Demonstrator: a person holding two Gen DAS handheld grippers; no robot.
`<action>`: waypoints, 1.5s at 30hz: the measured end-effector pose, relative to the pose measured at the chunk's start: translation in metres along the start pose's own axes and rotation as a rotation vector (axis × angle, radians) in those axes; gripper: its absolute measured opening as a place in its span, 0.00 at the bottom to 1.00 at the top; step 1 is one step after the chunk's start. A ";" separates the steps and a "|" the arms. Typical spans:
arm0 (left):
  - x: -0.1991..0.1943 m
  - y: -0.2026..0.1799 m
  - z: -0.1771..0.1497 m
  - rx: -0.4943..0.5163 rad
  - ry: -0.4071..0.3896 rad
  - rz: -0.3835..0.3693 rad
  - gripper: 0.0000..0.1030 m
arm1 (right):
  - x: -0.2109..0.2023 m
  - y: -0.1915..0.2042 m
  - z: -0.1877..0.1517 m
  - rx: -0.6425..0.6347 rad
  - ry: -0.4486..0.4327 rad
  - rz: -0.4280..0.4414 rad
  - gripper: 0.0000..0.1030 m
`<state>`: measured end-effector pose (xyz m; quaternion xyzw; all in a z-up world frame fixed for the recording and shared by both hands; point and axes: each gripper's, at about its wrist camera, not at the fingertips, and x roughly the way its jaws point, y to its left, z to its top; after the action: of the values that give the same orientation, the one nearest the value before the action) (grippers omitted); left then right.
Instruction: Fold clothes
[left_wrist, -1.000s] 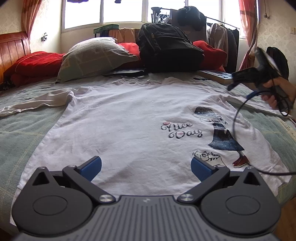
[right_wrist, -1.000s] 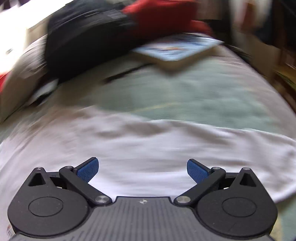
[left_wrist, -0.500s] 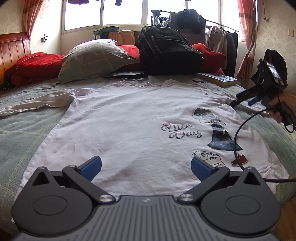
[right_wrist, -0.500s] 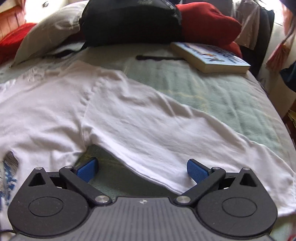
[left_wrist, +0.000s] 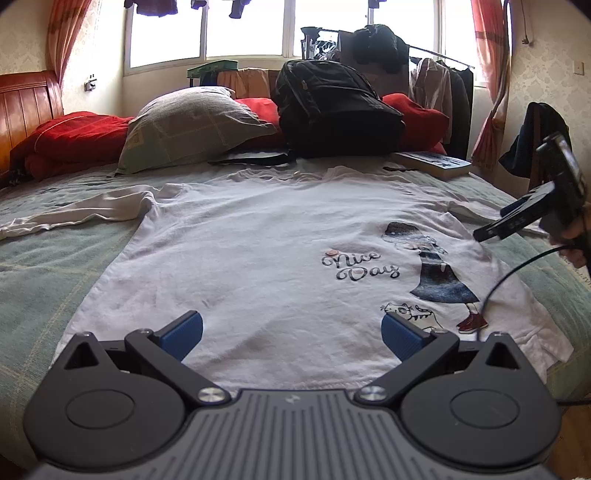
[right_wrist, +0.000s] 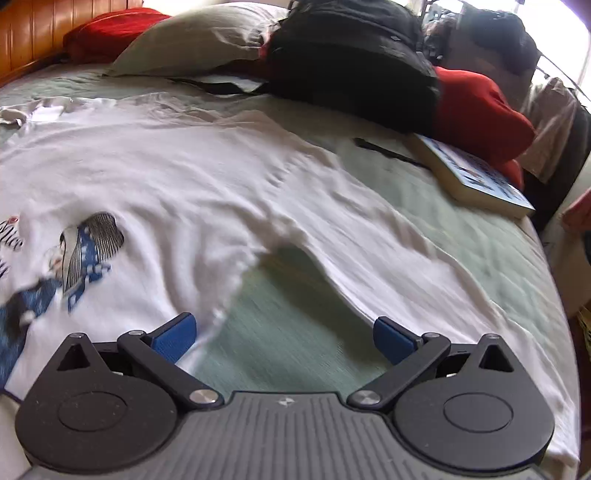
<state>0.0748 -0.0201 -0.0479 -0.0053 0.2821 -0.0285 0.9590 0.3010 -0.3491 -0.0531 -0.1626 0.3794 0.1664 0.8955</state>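
Grippers first: we hold the left gripper (left_wrist: 291, 332) low over the hem of the white shirt (left_wrist: 266, 251), with its blue pads wide apart and nothing between them. We hold the right gripper (right_wrist: 284, 338) beside the armpit of the shirt, and its pads also stand wide apart and empty. In the left wrist view we see this same tool at the right edge, above the cloth, with our hand (left_wrist: 576, 243) behind it.

From the right gripper outward, the left pad is over the side seam of the body and the right pad is over the lower edge of the right sleeve (right_wrist: 424, 258). Between them shows the green bedspread (right_wrist: 288, 325). The sleeve runs away from the body toward the far right, toward the book (right_wrist: 476, 177).

The shirt lies flat and face up on the bed, the collar toward the backpack (left_wrist: 332, 107) and the pillow (left_wrist: 192, 125), the hem toward us. Its long axis goes straight away from the left gripper. The other sleeve (left_wrist: 74, 214) is spread out far to the left.

We judge that folding has not begun. The right gripper is much nearer to a sleeve, so it should take that one first and carry it across the chest.
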 end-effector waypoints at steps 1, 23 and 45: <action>0.000 -0.001 0.000 0.003 0.000 -0.002 0.99 | -0.006 -0.007 -0.001 0.023 -0.009 0.004 1.00; -0.004 -0.016 -0.002 0.047 0.007 0.008 0.99 | 0.019 -0.085 -0.013 0.396 -0.033 -0.100 1.00; 0.010 -0.032 -0.004 0.088 0.046 -0.009 0.99 | 0.010 -0.225 -0.066 0.843 -0.119 -0.110 1.00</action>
<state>0.0796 -0.0524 -0.0556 0.0361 0.3024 -0.0455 0.9514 0.3608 -0.5761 -0.0667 0.2073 0.3526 -0.0422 0.9115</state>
